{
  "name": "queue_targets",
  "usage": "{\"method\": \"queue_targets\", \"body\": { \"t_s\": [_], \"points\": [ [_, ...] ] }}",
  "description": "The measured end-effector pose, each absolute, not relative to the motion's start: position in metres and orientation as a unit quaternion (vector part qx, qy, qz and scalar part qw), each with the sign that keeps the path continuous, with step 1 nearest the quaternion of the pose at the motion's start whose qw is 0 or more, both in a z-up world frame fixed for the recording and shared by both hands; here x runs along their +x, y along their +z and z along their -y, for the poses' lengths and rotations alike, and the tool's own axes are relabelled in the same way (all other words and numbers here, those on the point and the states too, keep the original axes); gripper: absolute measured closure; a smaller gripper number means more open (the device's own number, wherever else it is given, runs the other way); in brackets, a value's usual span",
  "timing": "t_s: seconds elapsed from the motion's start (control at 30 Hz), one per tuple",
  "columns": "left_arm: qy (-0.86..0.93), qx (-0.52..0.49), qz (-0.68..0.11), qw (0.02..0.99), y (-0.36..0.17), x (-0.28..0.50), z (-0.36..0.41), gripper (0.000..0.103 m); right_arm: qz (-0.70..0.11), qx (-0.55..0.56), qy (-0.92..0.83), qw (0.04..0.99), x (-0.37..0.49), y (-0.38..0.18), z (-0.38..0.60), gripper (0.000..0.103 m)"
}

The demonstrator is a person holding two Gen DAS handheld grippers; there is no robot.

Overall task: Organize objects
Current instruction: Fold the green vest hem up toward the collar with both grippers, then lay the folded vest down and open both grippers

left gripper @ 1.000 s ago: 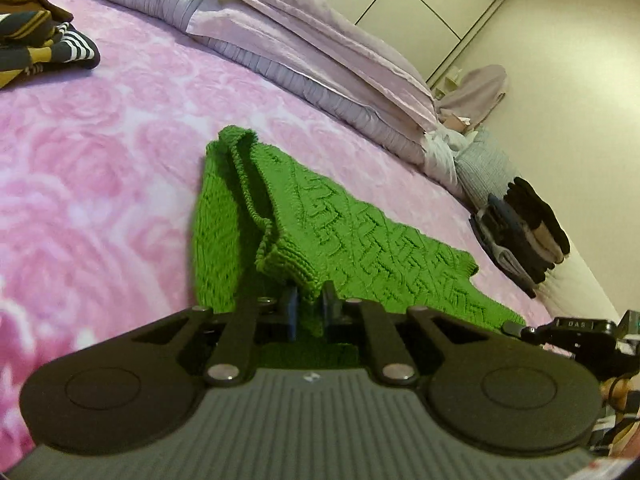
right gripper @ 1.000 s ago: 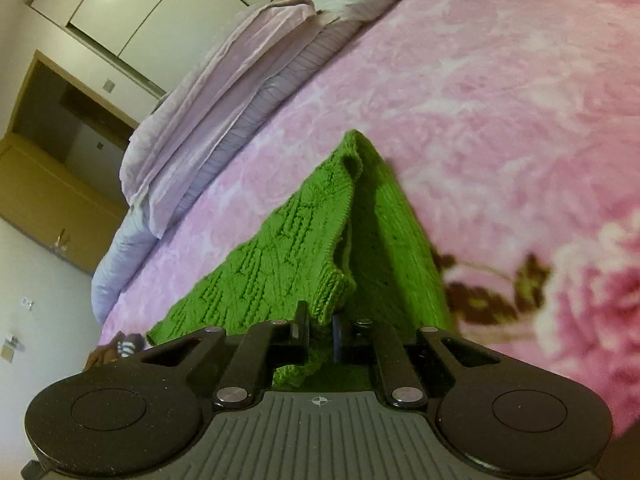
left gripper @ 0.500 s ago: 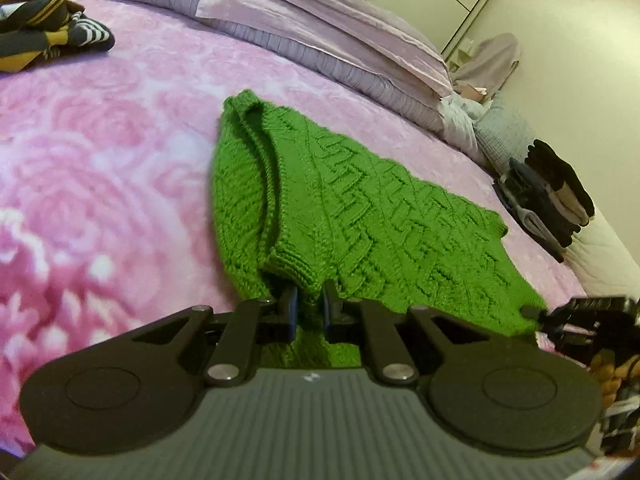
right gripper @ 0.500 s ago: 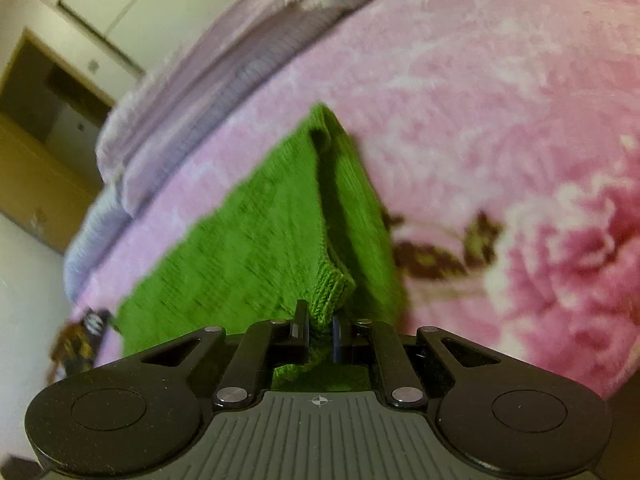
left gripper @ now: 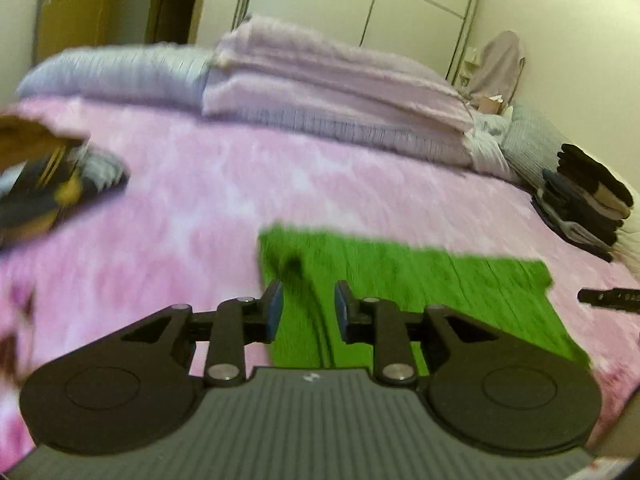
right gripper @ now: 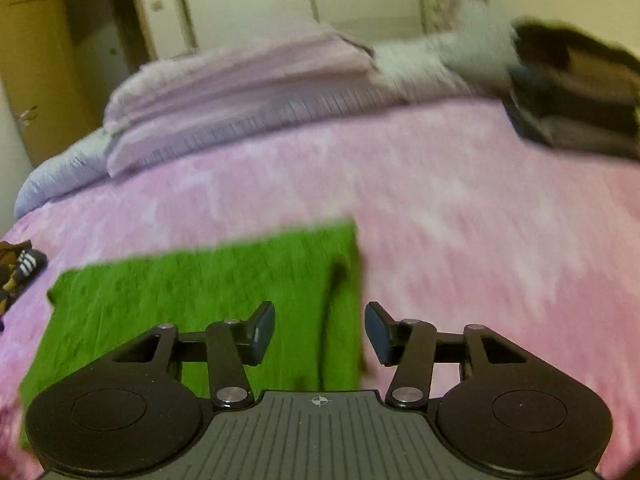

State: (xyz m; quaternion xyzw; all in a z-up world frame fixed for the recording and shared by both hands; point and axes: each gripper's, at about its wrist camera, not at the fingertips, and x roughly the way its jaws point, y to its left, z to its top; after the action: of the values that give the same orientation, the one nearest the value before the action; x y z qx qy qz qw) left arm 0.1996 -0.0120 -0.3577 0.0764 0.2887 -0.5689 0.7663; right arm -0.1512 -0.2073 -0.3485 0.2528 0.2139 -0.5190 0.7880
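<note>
The bed (left gripper: pixel 224 184), covered in a pink floral blanket, is carrying lilac folded bedding (left gripper: pixel 320 92) along its far side. The green knitted sweater (left gripper: pixel 420 280) is lying flat and folded on the blanket. The left hand-held gripper (left gripper: pixel 308 308) is hovering over it, parted and gripping nothing; the right hand-held gripper (right gripper: pixel 320 332) is spreading wider, likewise empty.

It was a home bedroom. A bed (left gripper: pixel 360 184) with a pink blanket lay ahead of the tongs, folded bedding (left gripper: pixel 320 92) and closet doors (left gripper: pixel 420 12) beyond.
</note>
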Motion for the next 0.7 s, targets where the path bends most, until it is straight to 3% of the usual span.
{"method": "queue_targets", "body": {
  "t_s": [0.13,0.2,0.3,0.4,0.6,0.7],
  "points": [
    [-0.581,0.095,-0.275,0.761,-0.368,0.207,0.078,0.081,-0.216,0.206,-0.518,0.802,-0.122,-0.363,0.256,0.056],
    [-0.583,0.114,-0.277,0.755,-0.383,0.21,0.105,0.081,-0.223,0.197,-0.511,0.807,-0.112,-0.378,0.278,0.065],
    [-0.569,0.171,-0.298,0.747,-0.419,0.212,0.128,0.081,-0.288,0.201,-0.499,0.792,-0.1,-0.414,0.301,0.068],
    [-0.569,0.178,-0.269,0.756,-0.433,0.205,0.116,0.08,-0.31,0.162,-0.493,0.797,-0.1,-0.427,0.291,0.068],
    [-0.568,0.163,-0.277,0.758,-0.398,0.186,0.066,0.083,-0.281,0.157,-0.504,0.801,-0.119,-0.384,0.231,0.069],
    [-0.583,0.149,-0.279,0.749,-0.38,0.164,0.031,0.079,-0.258,0.177,-0.492,0.812,-0.128,-0.365,0.184,0.069]
  ]
}}
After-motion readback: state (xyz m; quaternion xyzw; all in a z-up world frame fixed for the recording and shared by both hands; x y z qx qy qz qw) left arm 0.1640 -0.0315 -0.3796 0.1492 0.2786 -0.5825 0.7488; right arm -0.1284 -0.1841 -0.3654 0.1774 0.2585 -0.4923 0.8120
